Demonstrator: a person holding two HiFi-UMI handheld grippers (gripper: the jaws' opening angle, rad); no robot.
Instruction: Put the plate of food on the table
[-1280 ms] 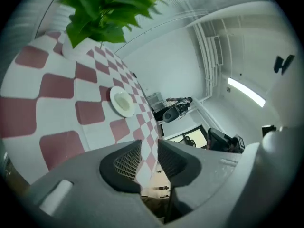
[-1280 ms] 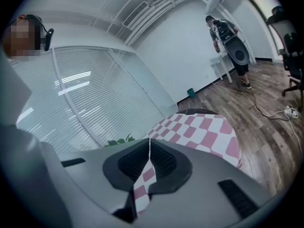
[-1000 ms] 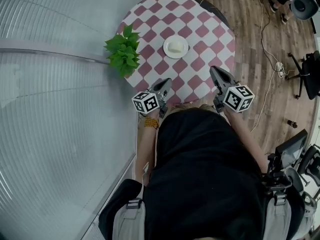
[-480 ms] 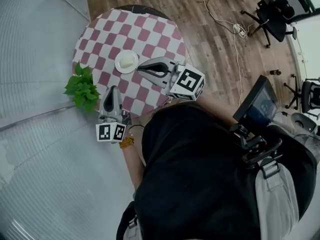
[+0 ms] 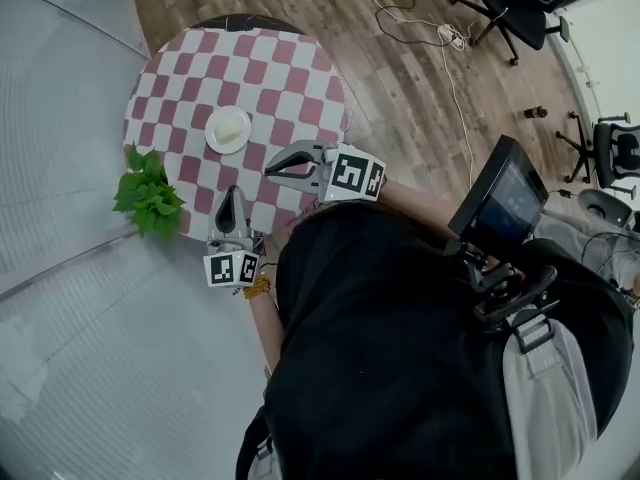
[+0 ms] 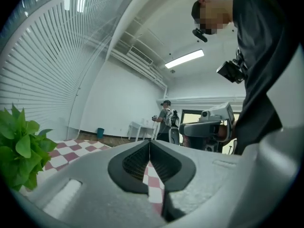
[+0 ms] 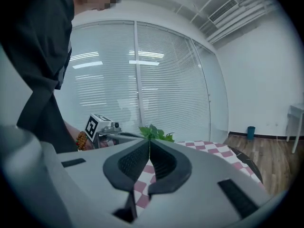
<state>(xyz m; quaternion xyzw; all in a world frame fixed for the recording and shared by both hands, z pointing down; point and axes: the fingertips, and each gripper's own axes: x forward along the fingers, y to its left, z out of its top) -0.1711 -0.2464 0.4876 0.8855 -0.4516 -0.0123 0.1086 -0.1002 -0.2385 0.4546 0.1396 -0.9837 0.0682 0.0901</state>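
Observation:
A white plate (image 5: 228, 130) with a pale lump of food on it stands on the round red-and-white checkered table (image 5: 290, 78), left of the table's middle. My left gripper (image 5: 231, 198) hovers at the table's near edge, a short way below the plate, shut with nothing in it. My right gripper (image 5: 272, 166) points left over the near edge, just right of the plate, also shut with nothing in it. The left gripper view shows its gripper (image 6: 150, 142) with tips touching; the right gripper view shows its gripper (image 7: 149, 141) likewise. The plate is hidden in both gripper views.
A green potted plant (image 5: 148, 193) sits at the table's left edge, close to my left gripper; the same plant (image 6: 19, 146) fills the left gripper view's left side. Blinds cover the window wall (image 5: 70, 298) at left. Office chairs (image 5: 515, 8) and cables (image 5: 445, 38) lie on the wooden floor. Another person (image 6: 166, 120) stands far off.
The head view has swung round, so the table now lies at upper left. My right gripper has moved left towards the plate. The plate has stayed put and both grippers remain shut.

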